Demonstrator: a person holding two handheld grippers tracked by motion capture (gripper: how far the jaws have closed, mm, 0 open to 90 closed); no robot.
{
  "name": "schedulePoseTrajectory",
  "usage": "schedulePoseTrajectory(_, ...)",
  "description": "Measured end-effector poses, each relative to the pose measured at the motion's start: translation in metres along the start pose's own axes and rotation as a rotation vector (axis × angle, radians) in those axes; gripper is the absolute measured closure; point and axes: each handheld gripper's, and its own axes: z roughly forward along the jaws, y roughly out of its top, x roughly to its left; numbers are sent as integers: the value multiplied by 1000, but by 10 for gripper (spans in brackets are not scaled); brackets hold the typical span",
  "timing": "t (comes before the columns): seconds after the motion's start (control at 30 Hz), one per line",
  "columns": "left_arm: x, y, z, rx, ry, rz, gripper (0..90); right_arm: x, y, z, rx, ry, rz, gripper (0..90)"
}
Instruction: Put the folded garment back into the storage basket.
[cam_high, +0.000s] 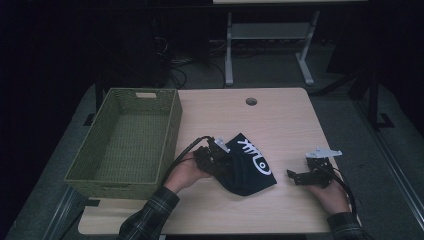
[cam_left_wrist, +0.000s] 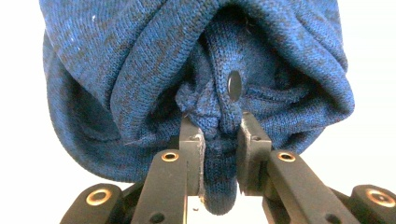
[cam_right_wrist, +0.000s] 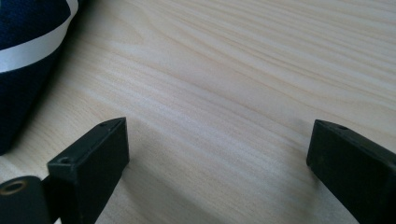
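A dark blue knitted garment (cam_high: 252, 170) with a white printed design lies bunched on the wooden table (cam_high: 270, 120), near the middle. My left gripper (cam_high: 222, 162) is at its left edge, shut on a fold of the blue knit (cam_left_wrist: 140, 70). In the left gripper view my left gripper (cam_left_wrist: 218, 135) has both pads pressed into the pinched fabric, and a small dark button sits just above them. My right gripper (cam_high: 292, 176) rests to the right of the garment, open, with bare wood between its jaws (cam_right_wrist: 219, 154). A corner of the garment (cam_right_wrist: 28, 56) with a white stripe shows at the upper left of that view.
A green woven basket (cam_high: 175, 125) stands open at the table's left side, with nothing visible inside. A round cable hole (cam_high: 251, 101) sits near the far edge. Beyond the table, a desk frame and cables stand on the dark floor.
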Motion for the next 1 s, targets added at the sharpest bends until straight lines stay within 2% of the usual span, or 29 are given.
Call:
schedulePoseTrajectory(0.4, -1, 14, -40, -62, 5, -4, 752, 0, 0, 0, 0, 0, 1, 54)
schedulePoseTrajectory(0.73, 5, 26, -85, -81, 49, 21, 751, 0, 0, 0, 0, 0, 1, 53)
schedulePoseTrajectory(1.0, 14, 27, -120, -103, 78, 13, 751, 0, 0, 0, 1, -3, 5, 54)
